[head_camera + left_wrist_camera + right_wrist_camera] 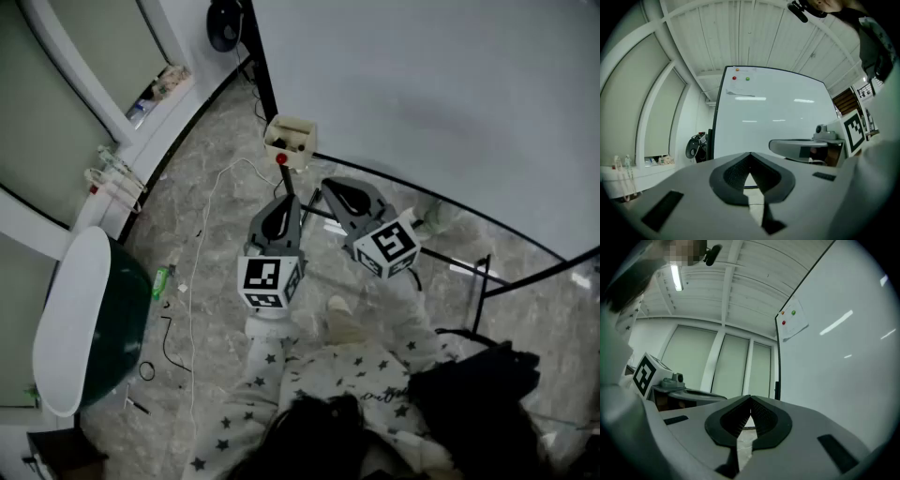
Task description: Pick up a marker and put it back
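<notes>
Looking down from the head view, we see both grippers raised side by side toward the lower corner of a whiteboard, above a marbled floor. The left gripper has its fingers closed tip to tip, and its own view shows nothing between them, only the board ahead with a red magnet and a green magnet near its top edge. The right gripper is likewise closed and empty, its fingers meeting at a point with the board's black frame rising just beyond. Each gripper shows in the other's view, just beside it and apart from it. A small beige holder box sits at the board's lower corner. Just under it we see a red-tipped stick, the only marker-like thing in sight. It lies close ahead of the left fingertips in the head view, though we cannot tell whether it is the marker or whether it touches them. A thin white cable trails across the floor to the left, and star-printed sleeves fill the bottom of the head view.
</notes>
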Demonstrator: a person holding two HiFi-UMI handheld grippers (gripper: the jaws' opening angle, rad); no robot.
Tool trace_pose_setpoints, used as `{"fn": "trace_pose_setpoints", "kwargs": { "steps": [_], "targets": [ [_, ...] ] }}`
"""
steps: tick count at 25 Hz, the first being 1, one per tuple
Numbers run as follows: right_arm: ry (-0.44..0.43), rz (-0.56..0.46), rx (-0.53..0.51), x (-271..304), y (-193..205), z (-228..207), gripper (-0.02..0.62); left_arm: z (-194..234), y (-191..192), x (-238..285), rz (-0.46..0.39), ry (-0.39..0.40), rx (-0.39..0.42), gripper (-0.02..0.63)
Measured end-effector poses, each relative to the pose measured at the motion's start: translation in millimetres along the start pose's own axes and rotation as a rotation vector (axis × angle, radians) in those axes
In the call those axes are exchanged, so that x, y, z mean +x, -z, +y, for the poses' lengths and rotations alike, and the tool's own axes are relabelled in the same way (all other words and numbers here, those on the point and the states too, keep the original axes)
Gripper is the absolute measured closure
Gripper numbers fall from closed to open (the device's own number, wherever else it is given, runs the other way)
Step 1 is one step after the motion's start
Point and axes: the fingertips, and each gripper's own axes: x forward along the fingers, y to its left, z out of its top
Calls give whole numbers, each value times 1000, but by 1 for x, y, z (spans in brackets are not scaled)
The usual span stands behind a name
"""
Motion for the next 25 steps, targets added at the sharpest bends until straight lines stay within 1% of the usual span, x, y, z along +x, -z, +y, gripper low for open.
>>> {"fn": "trace_pose_setpoints", "kwargs": {
  "steps": [3, 5, 6, 7, 8, 10, 13, 18, 22, 25],
  "targets": [
    [-9, 17, -35, 0, 4, 12, 589, 4, 3, -12, -3, -12, -4, 604],
    [-14, 30, -67, 7, 15, 8, 588, 12, 9, -5, 5, -30, -17, 605],
    [-24, 36, -64, 16, 25, -3, 562, 18, 13, 7, 11, -41, -23, 604],
    [-38, 42, -40, 29, 38, -19, 450, 27, 18, 26, 19, -53, -27, 604],
    [-51, 49, -9, 44, 53, -37, 422, 37, 26, 48, 29, -65, -28, 604],
    [-67, 69, 17, 71, 81, -68, 422, 55, 45, 85, 47, -84, -28, 604],
    [-90, 81, 17, 90, 112, -85, 422, 67, 70, 111, 55, -101, -36, 605],
    [-120, 70, 27, 107, 125, -90, 422, 73, 78, 126, 61, -99, -40, 605],
    [-107, 71, 31, 121, 146, -91, 422, 84, 96, 133, 74, -89, -45, 604],
    [-88, 94, -8, 128, 150, -88, 423, 91, 102, 130, 94, -83, -44, 604]
  ]
}}
